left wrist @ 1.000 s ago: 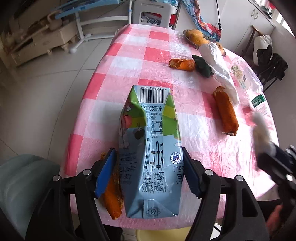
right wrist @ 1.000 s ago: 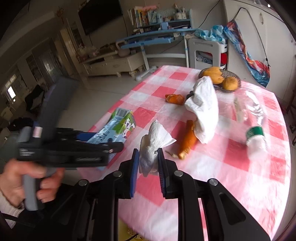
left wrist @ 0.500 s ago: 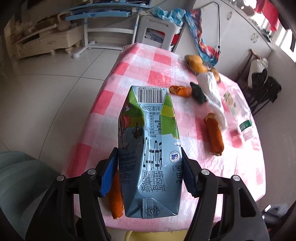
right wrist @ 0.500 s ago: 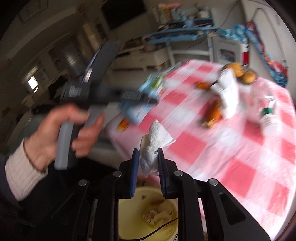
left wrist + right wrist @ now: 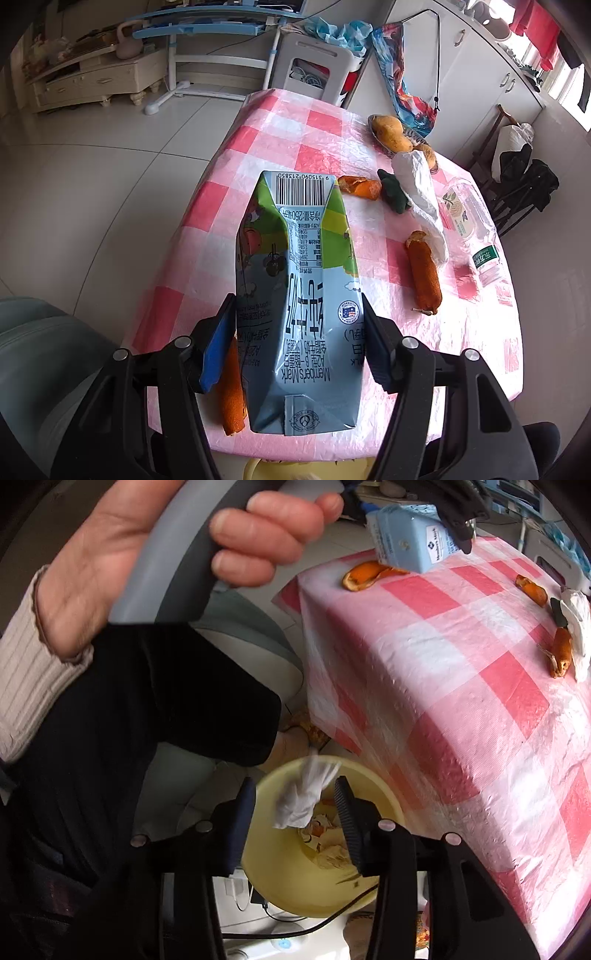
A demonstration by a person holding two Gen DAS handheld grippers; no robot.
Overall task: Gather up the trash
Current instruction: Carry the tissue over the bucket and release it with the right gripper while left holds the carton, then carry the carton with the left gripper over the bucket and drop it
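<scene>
light, dented milk carton (image 5: pixel 299 306) clamped across its crushed waist in the left gripper (image 5: pixel 299 332) above the table (image 5: pixel 476 343) edge, best held there; limp tissue (image 5: pixel 304 799) loose between the just-opening right gripper (image 5: pixel 295 805), over the yellow bin (image 5: pixel 273 867).

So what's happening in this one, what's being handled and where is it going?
A person is clearing trash off a checked table with a gripper in each hand. The right gripper hangs over a yellow bin; its jaws have just been opening, and the crumpled tissue sits loose between them, dropping toward the bin. The left gripper clamps a milk carton above the table's edge. Orange peels, a white bag and a plastic bottle lie on the table.
</scene>
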